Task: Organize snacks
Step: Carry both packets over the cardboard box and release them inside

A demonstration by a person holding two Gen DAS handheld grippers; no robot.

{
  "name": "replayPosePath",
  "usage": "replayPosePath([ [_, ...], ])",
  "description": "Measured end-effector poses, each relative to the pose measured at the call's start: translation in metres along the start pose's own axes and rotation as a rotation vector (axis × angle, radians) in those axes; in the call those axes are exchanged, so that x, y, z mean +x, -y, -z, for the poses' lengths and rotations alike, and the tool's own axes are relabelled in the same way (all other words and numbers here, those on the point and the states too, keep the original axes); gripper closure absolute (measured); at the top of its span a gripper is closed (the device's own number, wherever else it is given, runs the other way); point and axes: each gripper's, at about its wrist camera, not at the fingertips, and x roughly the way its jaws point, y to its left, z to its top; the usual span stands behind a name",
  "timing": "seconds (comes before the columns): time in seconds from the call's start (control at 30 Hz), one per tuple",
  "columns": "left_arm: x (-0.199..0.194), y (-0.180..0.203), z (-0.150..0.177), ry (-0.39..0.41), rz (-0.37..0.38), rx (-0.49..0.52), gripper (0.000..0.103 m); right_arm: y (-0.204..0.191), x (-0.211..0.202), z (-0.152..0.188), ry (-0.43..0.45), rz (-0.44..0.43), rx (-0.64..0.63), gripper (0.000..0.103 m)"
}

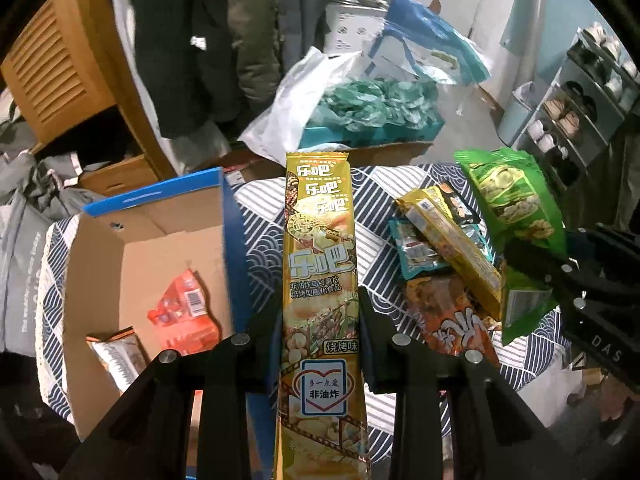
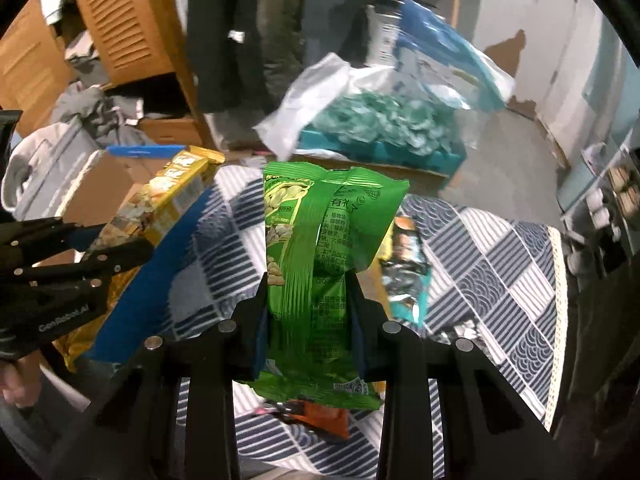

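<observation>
My left gripper (image 1: 318, 312) is shut on a long gold snack pack (image 1: 320, 256) and holds it upright above the patterned table, just right of an open cardboard box (image 1: 132, 240). The box holds an orange packet (image 1: 184, 316) and a brown-white packet (image 1: 118, 354). My right gripper (image 2: 310, 300) is shut on a green snack bag (image 2: 324, 248) lifted above the table; the bag also shows in the left wrist view (image 1: 516, 208). The gold pack (image 2: 172, 196) and left gripper (image 2: 116, 252) show at the left of the right wrist view.
A pile of snacks lies on the blue-white tablecloth (image 1: 384, 200): a yellow pack (image 1: 452, 248), a teal packet (image 1: 416, 248), an orange bag (image 1: 452, 320). Behind the table stand a teal box with a white plastic bag (image 1: 360, 112), a wooden cabinet (image 1: 60, 64) and a shoe rack (image 1: 580, 100).
</observation>
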Motion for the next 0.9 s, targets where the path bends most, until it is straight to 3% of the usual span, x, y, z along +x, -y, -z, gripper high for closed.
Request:
replayPosePath([
  [0.9,-0.029,-0.130,0.048,0.033,-0.104,-0.202,0.071,-0.157,0.032,-0.040,-0.034,-0.177,-0.201,0.072],
])
